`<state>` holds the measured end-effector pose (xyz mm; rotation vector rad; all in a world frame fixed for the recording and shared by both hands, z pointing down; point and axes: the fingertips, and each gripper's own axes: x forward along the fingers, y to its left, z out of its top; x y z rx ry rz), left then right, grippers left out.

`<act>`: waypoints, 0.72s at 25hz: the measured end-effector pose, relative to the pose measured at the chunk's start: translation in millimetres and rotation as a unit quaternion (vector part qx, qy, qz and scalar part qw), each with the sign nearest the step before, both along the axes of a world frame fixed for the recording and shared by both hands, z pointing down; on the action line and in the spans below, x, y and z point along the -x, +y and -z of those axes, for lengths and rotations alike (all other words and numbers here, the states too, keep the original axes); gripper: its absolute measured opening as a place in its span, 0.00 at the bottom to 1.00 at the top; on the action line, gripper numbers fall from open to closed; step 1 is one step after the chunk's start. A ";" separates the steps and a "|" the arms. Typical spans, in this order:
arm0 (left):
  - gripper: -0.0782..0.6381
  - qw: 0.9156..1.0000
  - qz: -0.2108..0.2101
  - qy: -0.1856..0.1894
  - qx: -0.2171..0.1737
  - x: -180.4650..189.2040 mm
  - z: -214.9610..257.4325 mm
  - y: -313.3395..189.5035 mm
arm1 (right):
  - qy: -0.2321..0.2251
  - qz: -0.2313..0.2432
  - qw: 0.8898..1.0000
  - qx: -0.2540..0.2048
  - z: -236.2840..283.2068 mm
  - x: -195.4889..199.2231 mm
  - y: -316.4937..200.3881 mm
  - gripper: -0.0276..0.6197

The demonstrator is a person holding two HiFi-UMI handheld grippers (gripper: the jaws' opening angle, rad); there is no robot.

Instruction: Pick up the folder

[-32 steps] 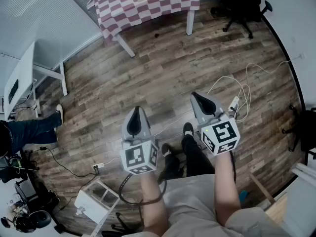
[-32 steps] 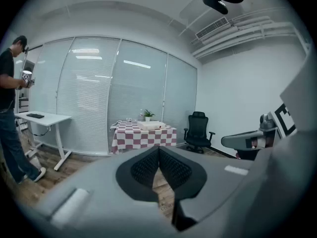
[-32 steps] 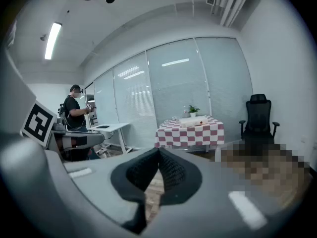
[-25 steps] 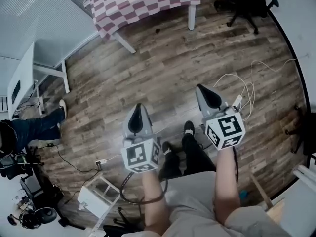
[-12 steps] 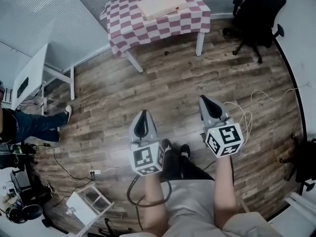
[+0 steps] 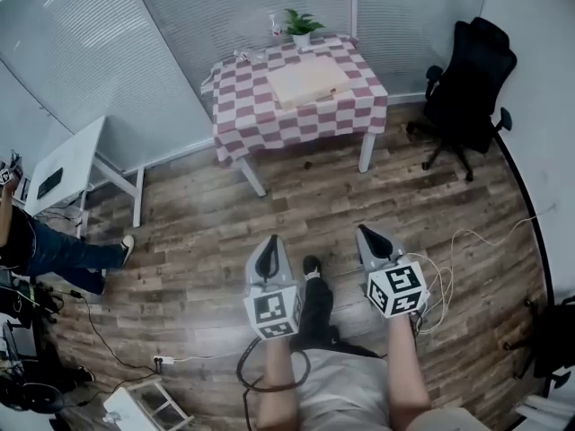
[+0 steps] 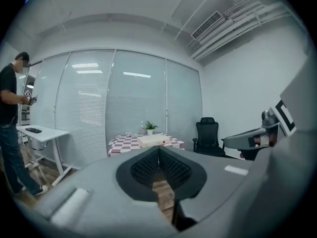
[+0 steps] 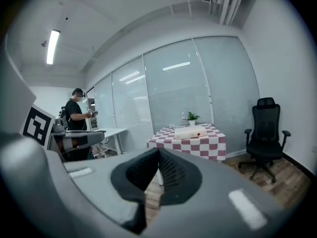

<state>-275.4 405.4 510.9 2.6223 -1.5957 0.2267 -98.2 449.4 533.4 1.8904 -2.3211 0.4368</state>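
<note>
Observer: Folder (image 6: pixel 308 81) is noted lying flat near the middle of the checked surface (image 6: pixel 243 128), pale against the cloth. Both grippers are held over the wooden floor, well apart from that surface on its near side. The fingers (image 7: pixel 143 166) of the left gripper (image 6: pixel 269 243) are seen closed on each other with nothing between them. The same is read for the fingers (image 8: pixel 139 171) of the right gripper (image 6: pixel 366 234).

Checker: Agreed. No contact with the folder has been made, and the approach is judged to be the step in hand. What is to be flagged?

Observer: Three risks are entered. First, if the fingers are not opened before the surface is reached, the folder would likely be pushed across the cloth rather than gripped. Second, the folder lies flush, so cloth could be pinched along with it. The potted plant (image 6: pixel 301 23) at the far edge of the surface might then be dragged or tipped. Third, white cables (image 6: pixel 438 281) are strewn on the floor on the near side, to the right of the surface, and a foot could be caught.

Checker: Entered. Whether any folder edge overhangs the surface cannot be judged from here.
</note>
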 end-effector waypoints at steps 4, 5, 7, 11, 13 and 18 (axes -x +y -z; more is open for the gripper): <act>0.12 1.000 -0.018 -0.008 -0.003 -14.1 5.6 -33.5 | 0.010 0.002 1.000 0.008 -2.6 -15.2 -32.1 0.05; 0.12 1.000 -0.018 -0.006 -0.007 -17.4 9.5 -45.4 | 0.014 0.002 1.000 0.009 -1.2 -19.7 -42.7 0.05; 0.12 1.000 -0.018 -0.001 -0.015 -24.1 17.7 -71.7 | 0.015 0.001 1.000 0.007 4.3 -29.4 -66.5 0.05; 0.12 1.000 -0.027 -0.011 -0.013 -38.0 23.7 -118.7 | 0.005 -0.007 1.000 0.005 13.4 -47.2 -108.4 0.05; 0.12 0.999 -0.030 -0.009 -0.011 -47.3 26.7 -146.0 | 0.008 -0.012 1.000 0.006 17.6 -58.6 -131.3 0.05; 0.12 0.999 -0.031 0.002 -0.012 -64.0 37.4 -212.0 | 0.005 -0.031 0.999 0.001 31.6 -87.3 -192.7 0.05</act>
